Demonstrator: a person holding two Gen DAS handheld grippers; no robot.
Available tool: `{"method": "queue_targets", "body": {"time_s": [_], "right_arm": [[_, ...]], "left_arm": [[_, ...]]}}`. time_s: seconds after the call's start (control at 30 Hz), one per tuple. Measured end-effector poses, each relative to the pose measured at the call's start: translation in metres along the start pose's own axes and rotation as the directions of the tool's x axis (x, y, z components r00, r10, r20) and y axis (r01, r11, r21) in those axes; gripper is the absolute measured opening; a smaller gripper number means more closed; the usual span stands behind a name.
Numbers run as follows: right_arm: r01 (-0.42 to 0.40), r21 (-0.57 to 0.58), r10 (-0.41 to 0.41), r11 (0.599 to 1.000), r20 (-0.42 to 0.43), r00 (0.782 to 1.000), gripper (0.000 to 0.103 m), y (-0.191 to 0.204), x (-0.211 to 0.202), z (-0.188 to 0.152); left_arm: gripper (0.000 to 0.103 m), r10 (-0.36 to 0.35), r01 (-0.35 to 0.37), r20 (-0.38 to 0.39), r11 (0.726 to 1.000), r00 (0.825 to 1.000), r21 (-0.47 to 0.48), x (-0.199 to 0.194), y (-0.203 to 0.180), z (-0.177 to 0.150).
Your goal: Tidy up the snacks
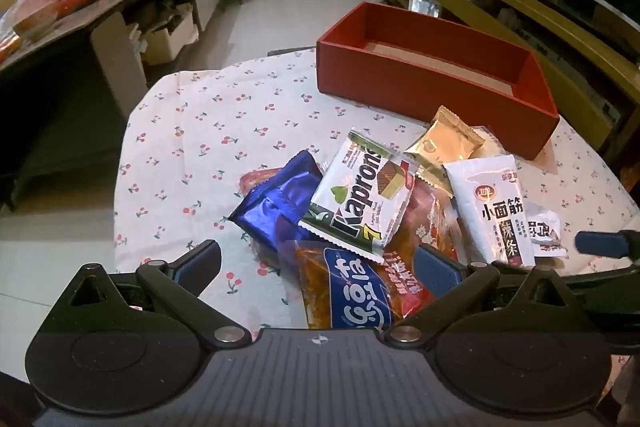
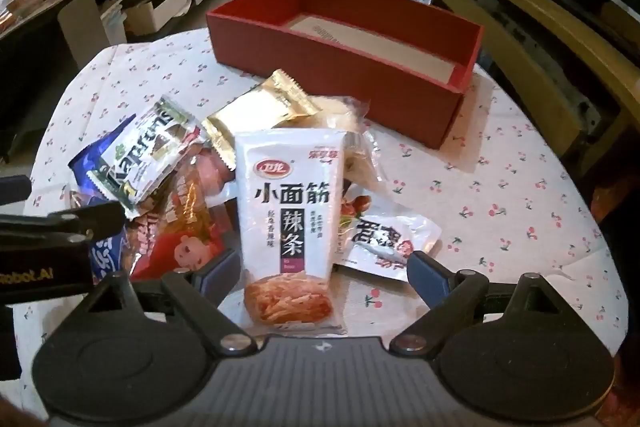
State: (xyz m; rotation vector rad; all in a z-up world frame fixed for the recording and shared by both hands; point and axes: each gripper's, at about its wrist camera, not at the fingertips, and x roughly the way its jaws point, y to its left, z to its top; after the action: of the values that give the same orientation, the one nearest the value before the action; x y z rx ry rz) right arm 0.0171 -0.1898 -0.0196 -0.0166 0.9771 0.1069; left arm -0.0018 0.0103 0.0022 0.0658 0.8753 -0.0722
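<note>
Snack packets (image 2: 224,187) lie heaped on the cherry-print bench (image 2: 500,211), just in front of the empty red box (image 2: 340,67). We see the left tongs (image 1: 318,265) spread wide above the Kaprons wafer pack (image 1: 356,195) and blue packet (image 1: 276,205); the right tongs (image 2: 320,269) stand apart around the white spicy-strip packet (image 2: 292,211), gripping nothing.

A small bench (image 1: 180,131) is seen covered with a white cloth printed with red cherries (image 2: 520,195). An open red rectangular cardboard box (image 1: 420,87) is set toward the far edge, nothing visible in it but its tan floor. Just in front, a loose heap of wrapped snacks (image 2: 224,179) is piled on the cloth: a shiny blue foil packet (image 1: 276,203), a gold foil sachet (image 2: 260,107) and a white pouch with black Chinese lettering (image 2: 290,207), overlapping each other.
</note>
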Motion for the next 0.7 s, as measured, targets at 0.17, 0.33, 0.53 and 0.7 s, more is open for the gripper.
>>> {"method": "queue_targets", "body": {"time_s": [0.17,0.33,0.53,0.7], "right_arm": [[-0.008,-0.035,0.007,0.999,-0.015,1.0,0.103,0.01,0.009,0.002],[-0.014,-0.053,0.012,0.998,-0.029,0.999,0.103,0.016,0.017,0.004],[-0.076,-0.051,0.074,0.996,-0.042,0.996,0.076,0.017,0.019,0.005],[-0.089,-0.052,0.086,0.995,-0.049,0.995,0.058,0.017,0.02,0.006]], "left_arm": [[0.103,-0.02,0.019,-0.003,1.0,1.0,-0.012,-0.002,0.003,0.0],[0.103,-0.045,0.045,-0.004,0.999,0.999,-0.026,-0.004,0.005,0.0],[0.103,-0.076,0.075,-0.007,0.997,0.997,-0.036,-0.004,0.007,0.0],[0.103,-0.098,0.098,-0.004,0.994,0.995,-0.039,-0.007,0.007,0.001]]}}
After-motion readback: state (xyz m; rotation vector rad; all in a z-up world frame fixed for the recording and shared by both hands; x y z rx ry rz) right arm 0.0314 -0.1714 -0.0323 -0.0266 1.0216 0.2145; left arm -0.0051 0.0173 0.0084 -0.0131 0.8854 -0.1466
